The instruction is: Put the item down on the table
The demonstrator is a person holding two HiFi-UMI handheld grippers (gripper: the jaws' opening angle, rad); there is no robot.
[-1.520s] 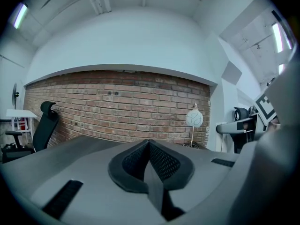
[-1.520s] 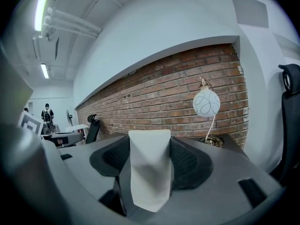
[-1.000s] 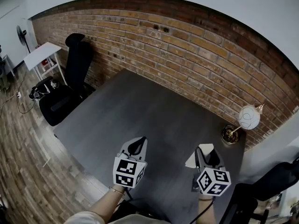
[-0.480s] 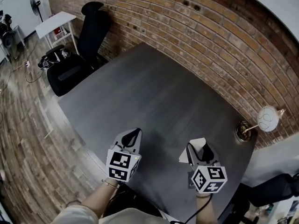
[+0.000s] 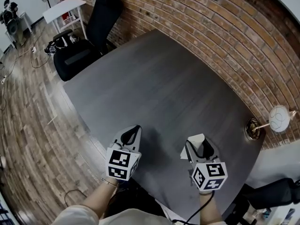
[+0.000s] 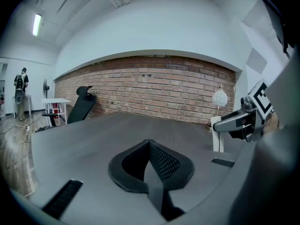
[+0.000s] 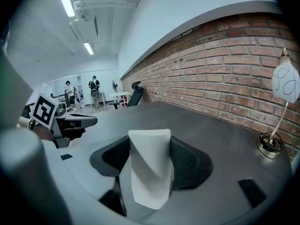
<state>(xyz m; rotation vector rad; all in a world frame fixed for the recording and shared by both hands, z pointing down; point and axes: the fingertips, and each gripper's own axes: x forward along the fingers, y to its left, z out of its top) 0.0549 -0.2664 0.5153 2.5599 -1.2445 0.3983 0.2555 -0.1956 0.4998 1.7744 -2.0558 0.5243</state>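
Observation:
A white twisted block (image 7: 149, 165) stands between the black jaws of my right gripper (image 7: 151, 159), which is shut on it. From the head view the same white block (image 5: 195, 140) pokes out ahead of the right gripper (image 5: 198, 149), above the near right part of the dark grey table (image 5: 159, 93). My left gripper (image 5: 131, 136) hovers over the table's near edge, its jaws pressed together with nothing in them. The left gripper view shows the closed left gripper (image 6: 150, 159) and, at its right, the white block (image 6: 217, 134) in the other gripper.
A small lamp with a round white shade (image 5: 279, 117) and brass base (image 5: 253, 128) stands at the table's far right corner by the brick wall (image 5: 225, 27). A black office chair (image 5: 86, 41) and a white side table (image 5: 64, 8) stand at the far left on wooden floor.
The head view has tilted, so the table sits higher and further left in frame. Both grippers stay low in the frame, the right one still shut on the white block.

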